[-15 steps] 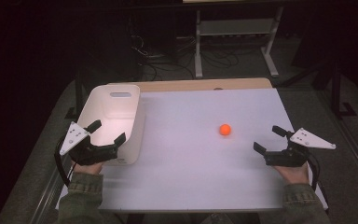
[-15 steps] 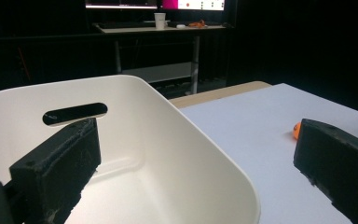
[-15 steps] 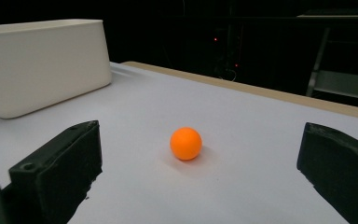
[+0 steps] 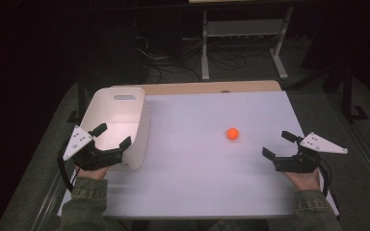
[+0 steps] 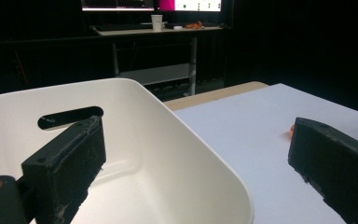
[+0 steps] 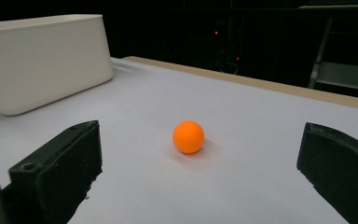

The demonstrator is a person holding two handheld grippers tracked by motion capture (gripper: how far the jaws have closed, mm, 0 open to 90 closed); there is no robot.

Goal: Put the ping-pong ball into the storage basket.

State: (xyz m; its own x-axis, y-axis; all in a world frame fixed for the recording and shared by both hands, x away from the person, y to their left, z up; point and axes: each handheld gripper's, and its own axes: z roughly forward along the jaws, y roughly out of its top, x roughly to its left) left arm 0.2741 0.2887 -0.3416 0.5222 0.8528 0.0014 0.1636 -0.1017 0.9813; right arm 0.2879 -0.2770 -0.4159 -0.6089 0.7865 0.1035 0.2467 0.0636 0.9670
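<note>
Tabletop (image 4: 197, 192), white, wide and mostly bare, which leaves working room between both tongs. White bin (image 4: 118, 122) sits just ahead of the left tongs (image 4: 112, 137), open side up, likely as a receptacle; one jaw hangs over its interior, the other outside its near wall. Left tongs apart, holding nothing. Right tongs (image 4: 282, 144) also apart, empty, jaws framing the orange ball (image 4: 232, 134), which lies ahead of them on the tabletop, apart from both jaws, well clear of the bin. Probably lined up for a pickup.
</note>
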